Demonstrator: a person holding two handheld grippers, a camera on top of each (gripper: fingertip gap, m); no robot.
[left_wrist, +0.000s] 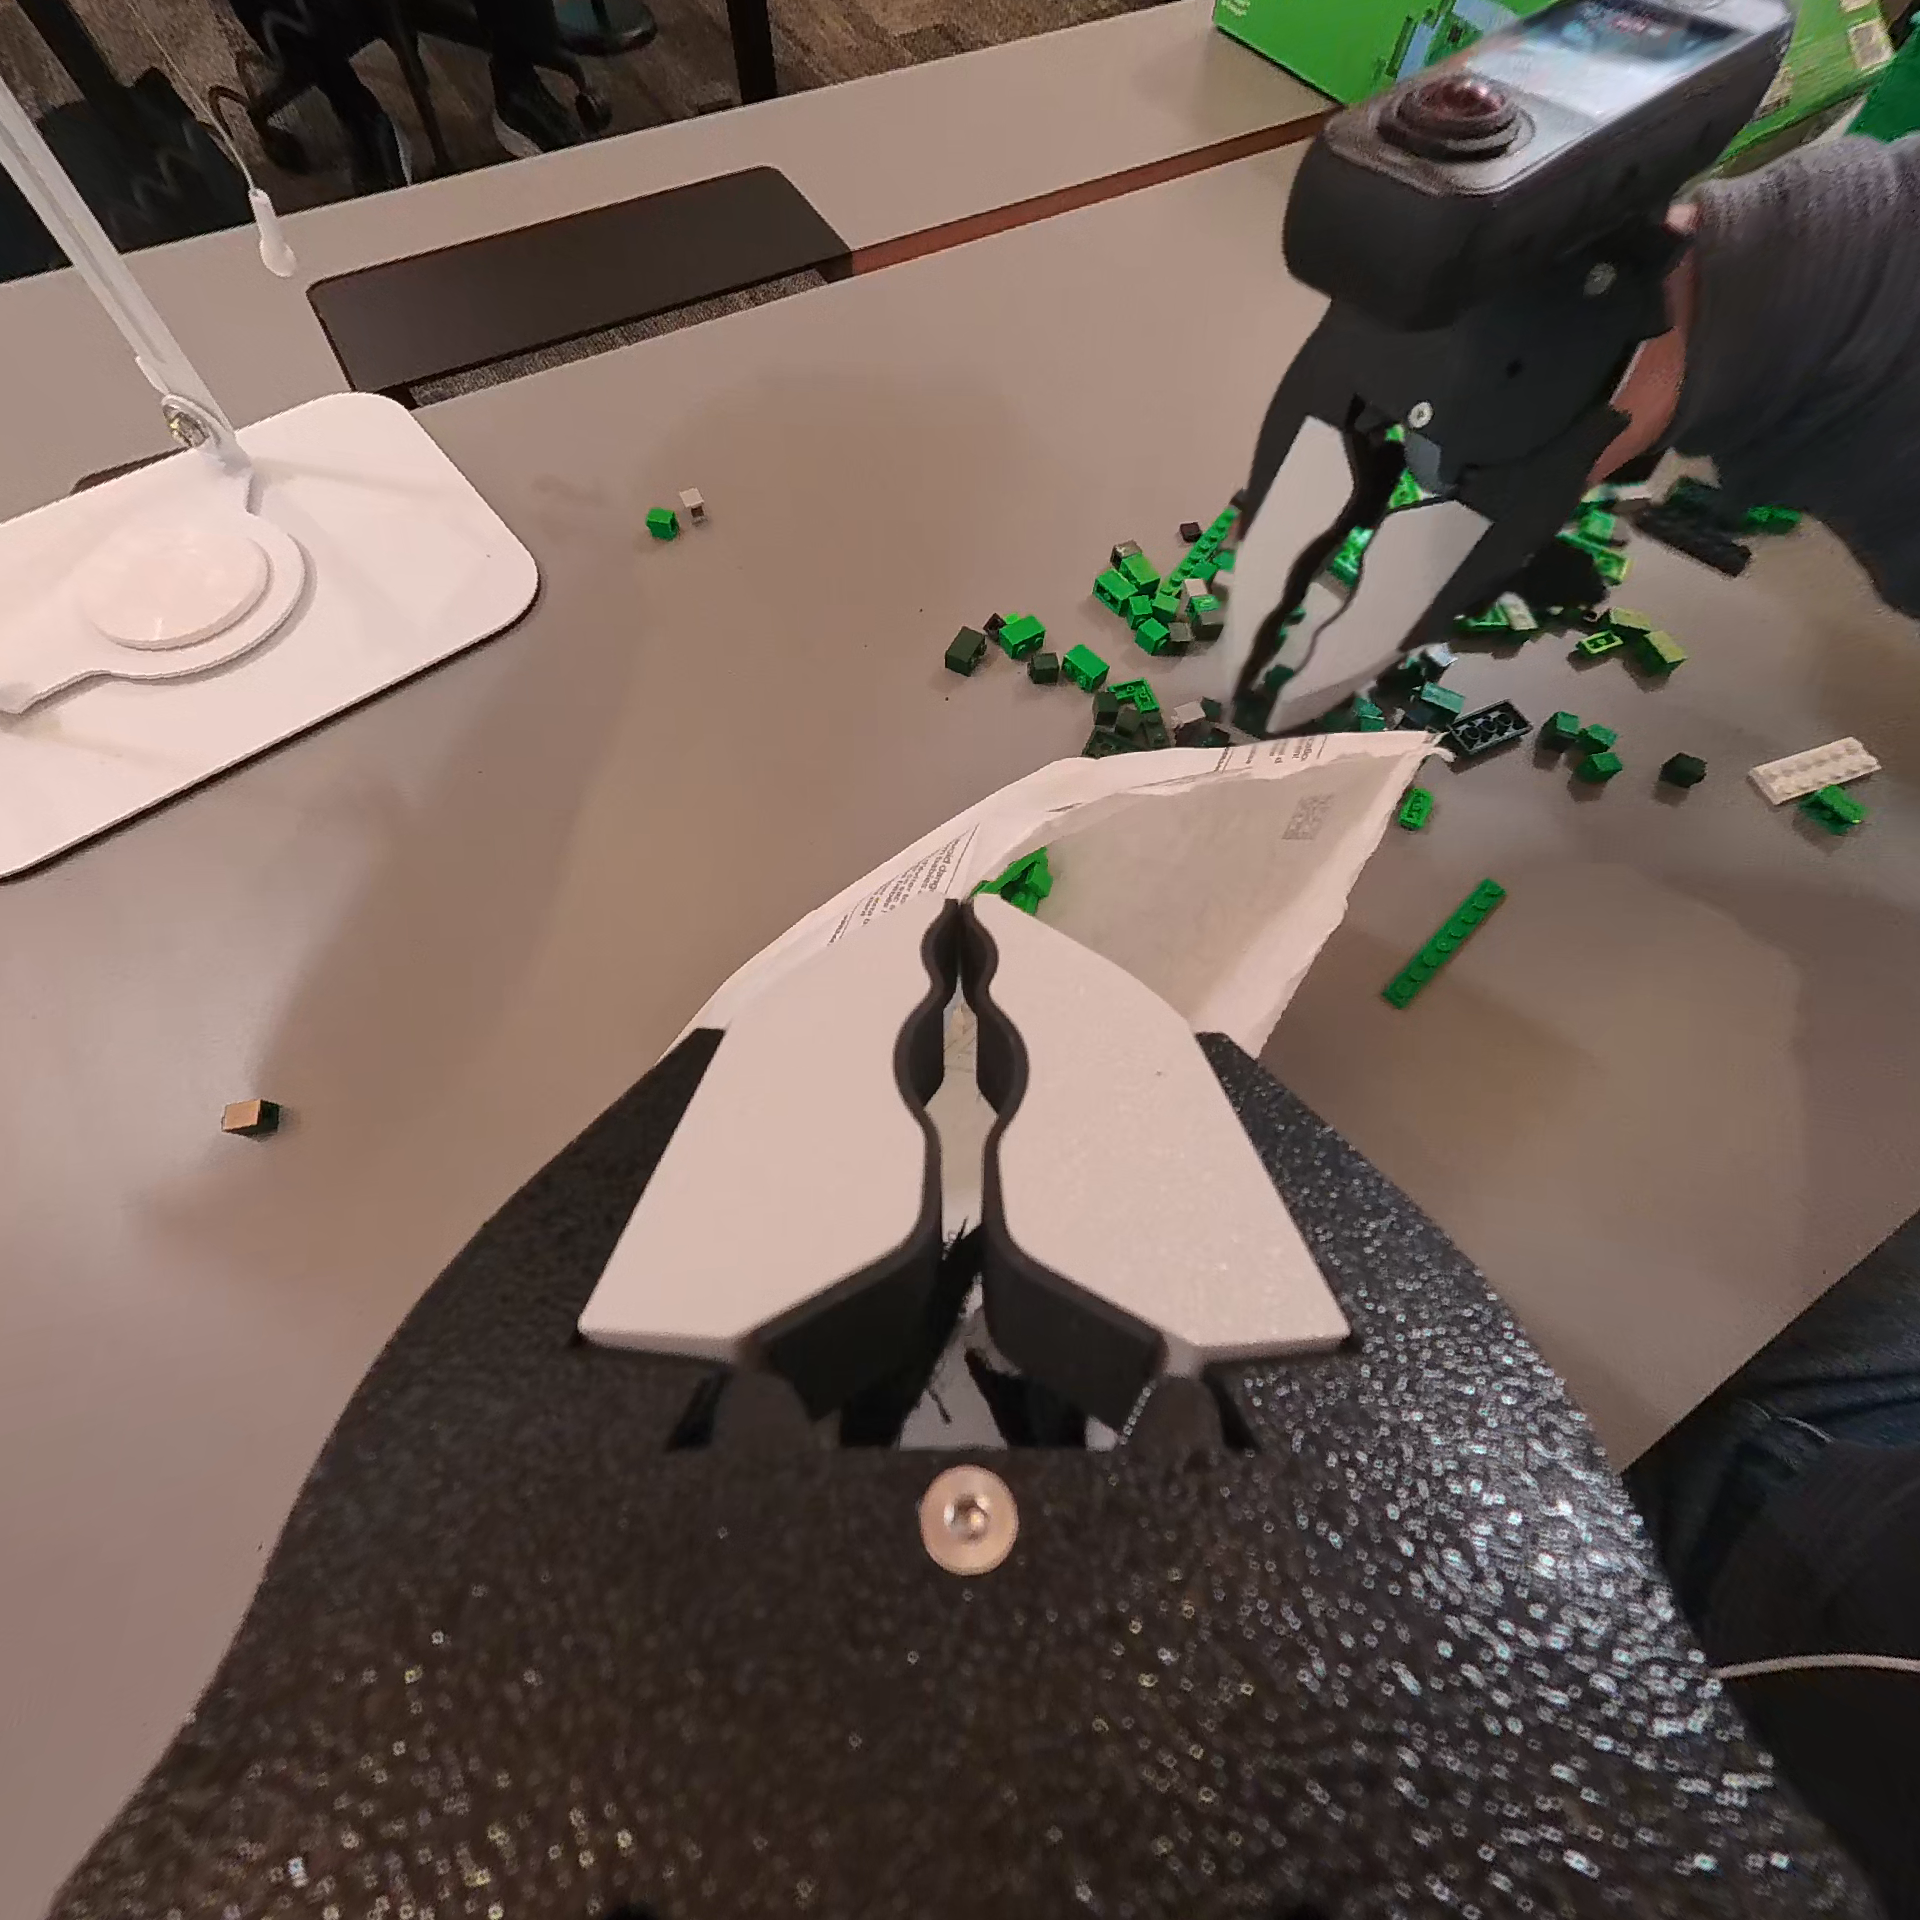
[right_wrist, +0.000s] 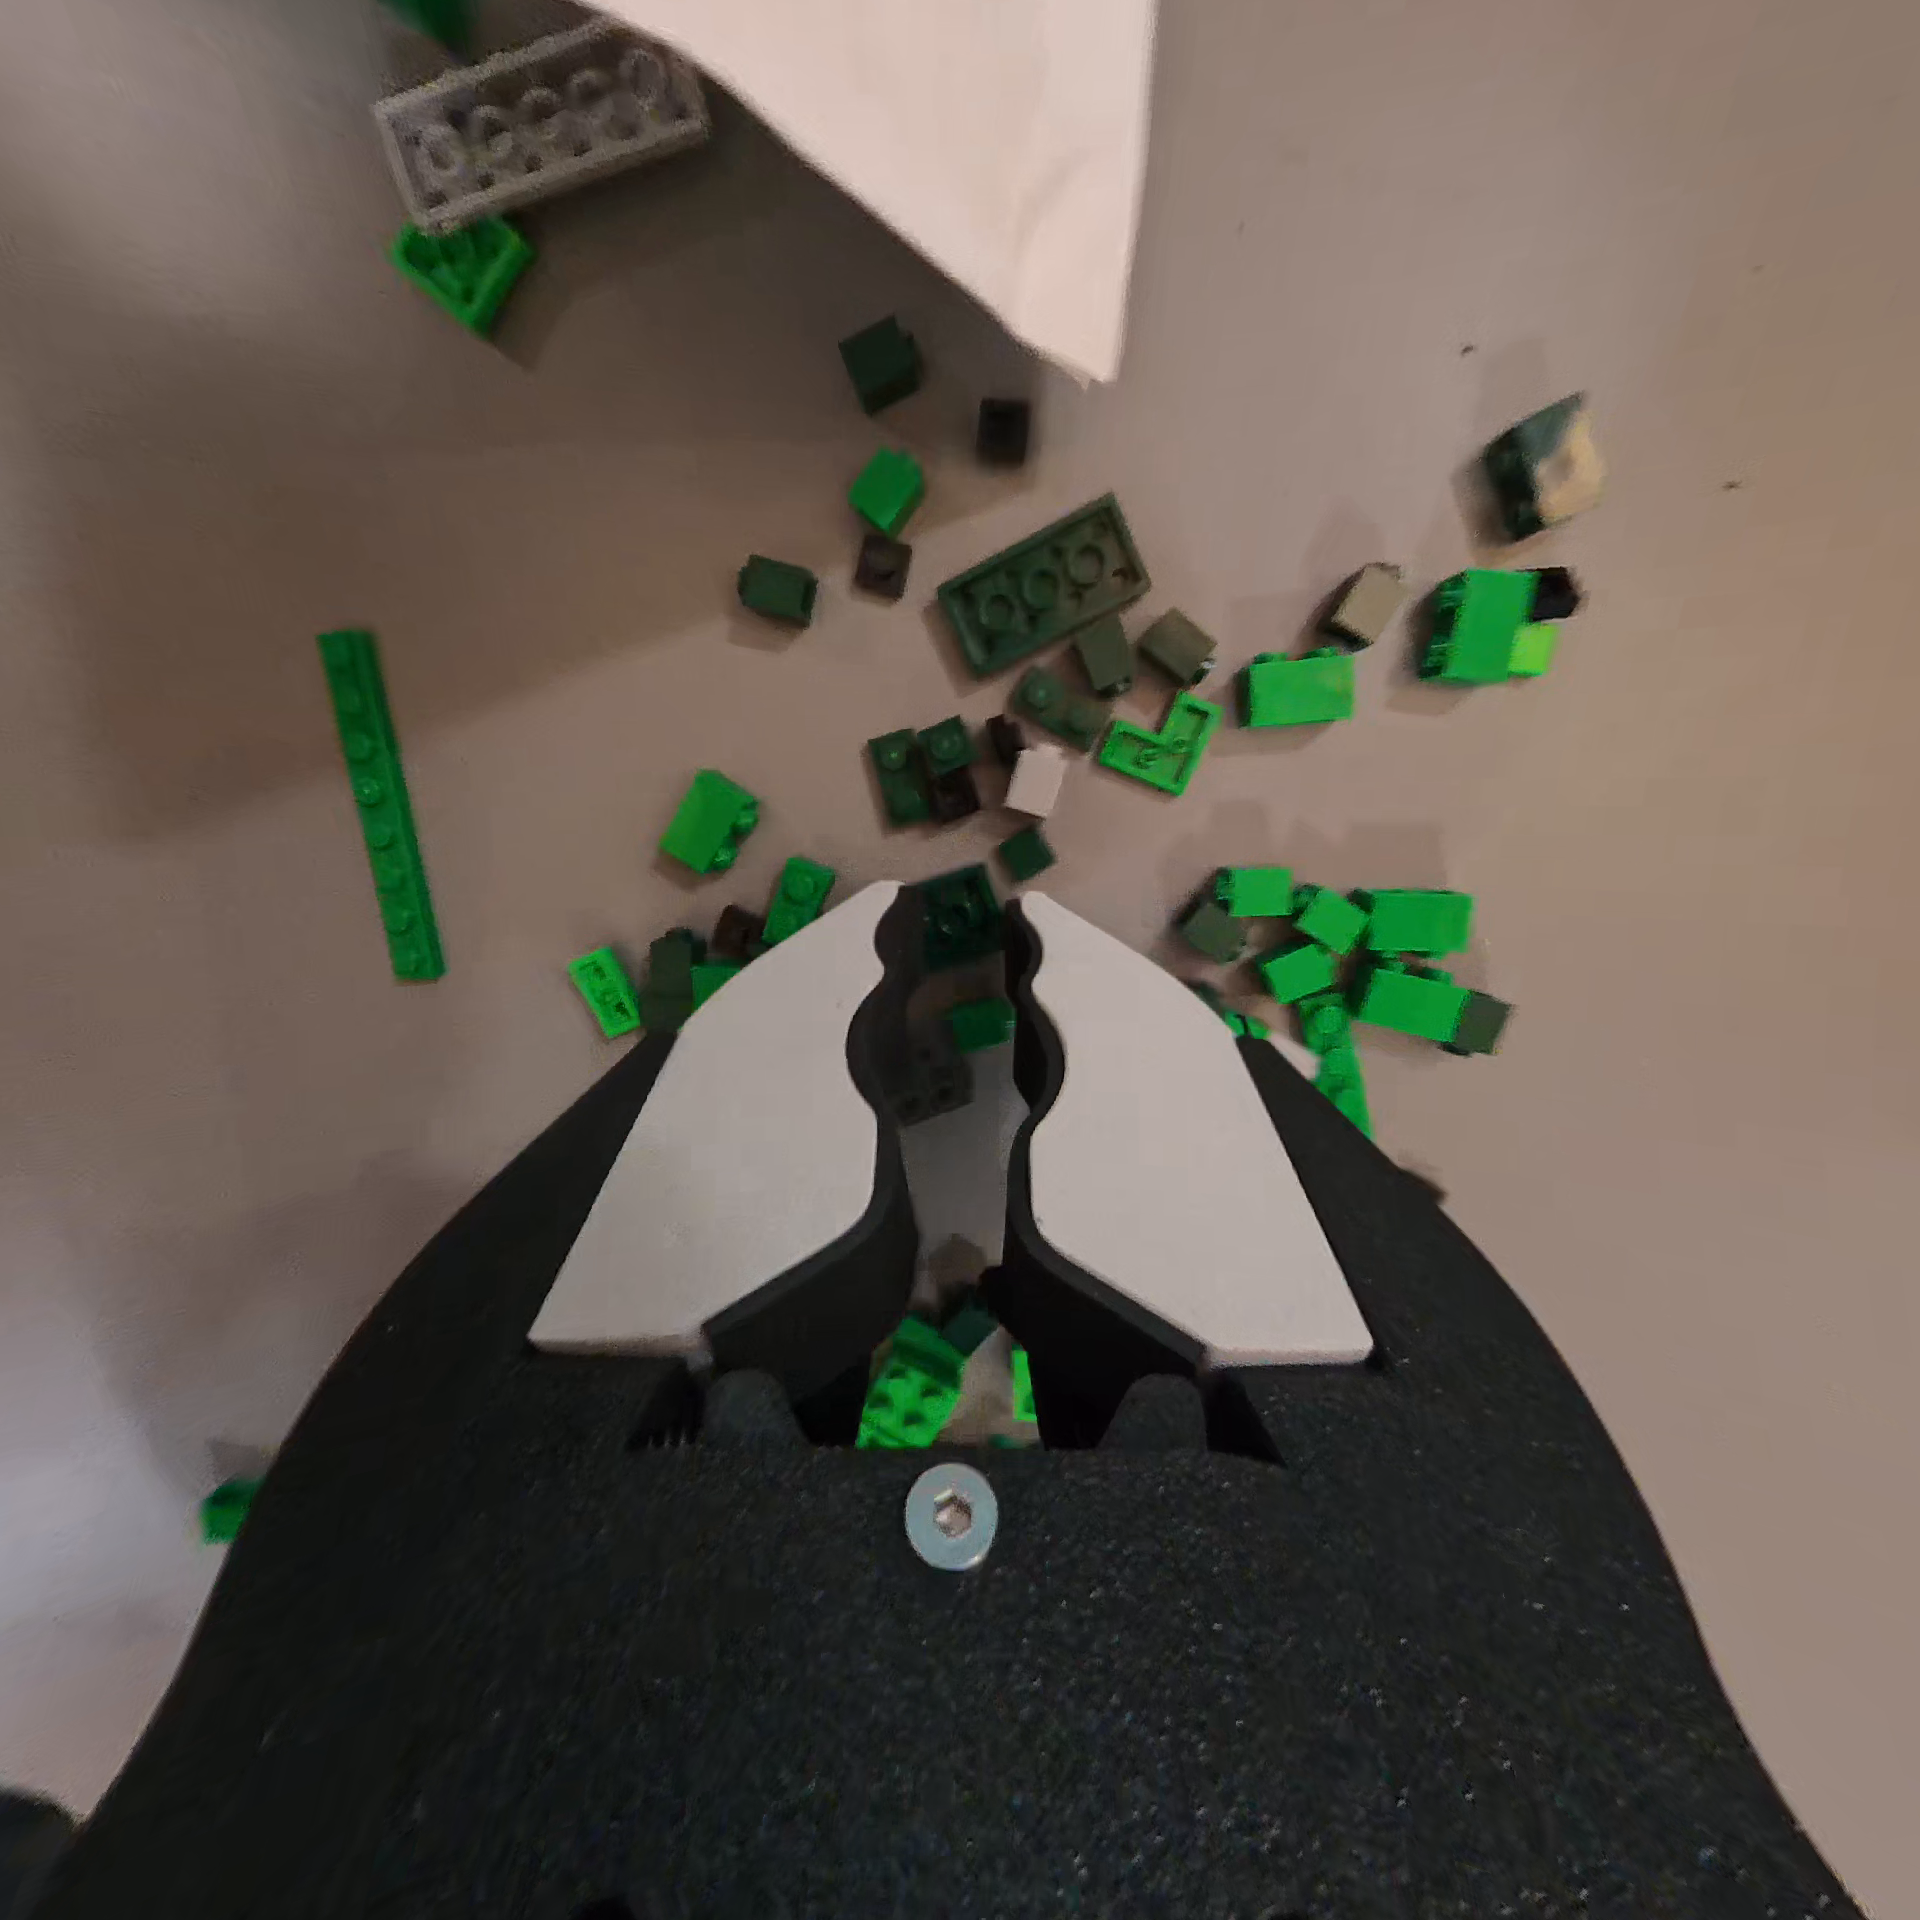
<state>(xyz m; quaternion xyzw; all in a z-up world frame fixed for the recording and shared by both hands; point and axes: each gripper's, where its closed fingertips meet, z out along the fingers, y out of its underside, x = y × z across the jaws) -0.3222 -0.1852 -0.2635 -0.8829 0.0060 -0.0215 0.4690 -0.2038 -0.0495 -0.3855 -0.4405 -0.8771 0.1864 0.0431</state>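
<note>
Left wrist view, left claw (left_wrist: 961, 914) pinching paper bag (left_wrist: 1195, 862), green bricks (left_wrist: 1132, 613) beyond.

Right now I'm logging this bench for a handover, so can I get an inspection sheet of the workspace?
Surface: grey table, mostly bare on its left side.
Job's things: white paper bag, torn open, pinched in the left claw.
Clutter: green and dark toy bricks scattered; long green plate; grey plate.
Grippers: left claw shut on the bag; right claw slightly open over the bricks, a dark brick between its tips.
Cables: nothing seen.
Surroundings: white lamp base, green box, black pad.
</note>
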